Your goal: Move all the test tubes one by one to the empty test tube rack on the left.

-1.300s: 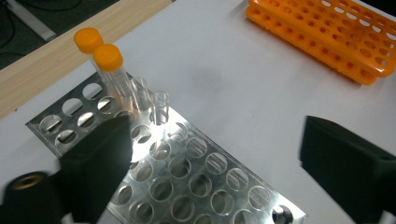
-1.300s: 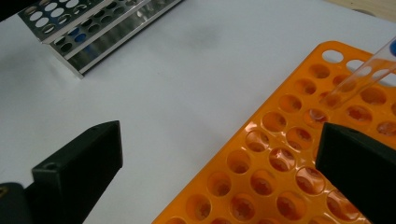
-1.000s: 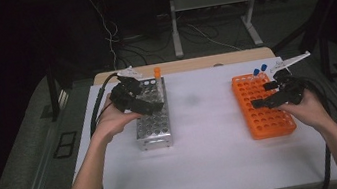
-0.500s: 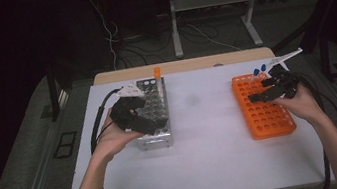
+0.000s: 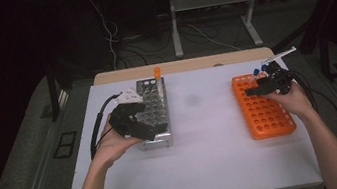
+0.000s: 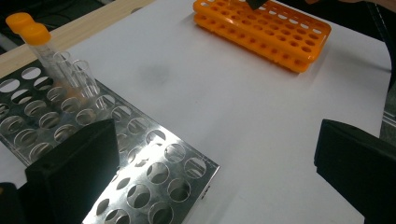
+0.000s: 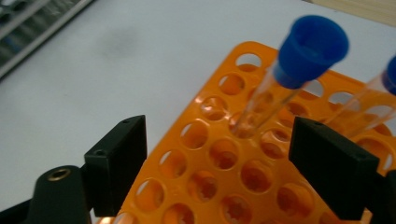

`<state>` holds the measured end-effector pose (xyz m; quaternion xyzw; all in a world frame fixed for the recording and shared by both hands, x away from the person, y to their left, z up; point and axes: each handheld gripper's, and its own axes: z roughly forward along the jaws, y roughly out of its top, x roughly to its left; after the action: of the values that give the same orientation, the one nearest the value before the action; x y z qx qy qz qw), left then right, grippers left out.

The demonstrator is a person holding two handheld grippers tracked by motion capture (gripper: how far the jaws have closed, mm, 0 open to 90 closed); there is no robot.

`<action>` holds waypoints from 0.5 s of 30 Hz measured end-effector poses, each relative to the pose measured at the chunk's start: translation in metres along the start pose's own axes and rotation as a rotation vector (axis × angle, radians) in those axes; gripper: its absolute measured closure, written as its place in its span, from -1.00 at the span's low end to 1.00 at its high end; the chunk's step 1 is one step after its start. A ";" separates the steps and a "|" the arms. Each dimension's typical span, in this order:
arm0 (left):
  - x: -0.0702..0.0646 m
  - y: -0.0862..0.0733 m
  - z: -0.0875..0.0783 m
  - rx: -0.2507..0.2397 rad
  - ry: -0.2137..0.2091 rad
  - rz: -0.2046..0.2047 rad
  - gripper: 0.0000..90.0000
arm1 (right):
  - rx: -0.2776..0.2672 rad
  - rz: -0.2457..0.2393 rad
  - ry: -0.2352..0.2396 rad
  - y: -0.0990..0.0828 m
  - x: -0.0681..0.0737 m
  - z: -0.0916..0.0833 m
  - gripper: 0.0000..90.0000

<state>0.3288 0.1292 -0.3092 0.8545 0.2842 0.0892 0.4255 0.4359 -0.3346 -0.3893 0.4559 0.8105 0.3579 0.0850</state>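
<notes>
1. Near the surface's right edge, the right claw (image 5: 262,86) hovers over the orange rack (image 5: 265,115), jaws just closing yet apart — a blue-capped tube (image 7: 299,70) stands between them ungripped; its foot is hidden in its hole.
2. By the left edge, the left claw (image 5: 144,128) gapes wide and empty over the metal rack (image 6: 140,163), which is cut off at the frame.

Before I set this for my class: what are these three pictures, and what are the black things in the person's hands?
A person sits at a white table holding a hand-held two-jaw gripper in each hand. One picture looks down from above; the other two come from cameras riding on the grippers. The left gripper hovers open over a metal rack that holds orange-capped tubes. The right gripper is over an orange rack, its jaws either side of a blue-capped tube standing in it. Those jaws have just been closing but do not press on it yet. Nothing is held.
</notes>
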 end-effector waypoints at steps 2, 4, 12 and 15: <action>0.000 -0.001 0.000 -0.001 -0.001 0.001 -1.00 | 0.002 0.001 -0.021 -0.001 -0.002 0.003 -0.41; 0.000 -0.002 0.000 -0.003 -0.001 -0.001 -1.00 | 0.008 0.001 -0.034 -0.001 -0.002 0.005 -0.24; 0.001 -0.006 0.001 -0.002 -0.001 -0.003 -1.00 | -0.004 -0.004 -0.093 0.001 -0.002 0.013 0.28; 0.002 -0.008 0.001 0.004 -0.003 -0.004 -1.00 | -0.011 0.002 -0.098 0.002 -0.002 0.015 0.43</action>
<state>0.3274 0.1331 -0.3158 0.8549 0.2856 0.0863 0.4245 0.4455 -0.3278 -0.3993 0.4734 0.8027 0.3399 0.1266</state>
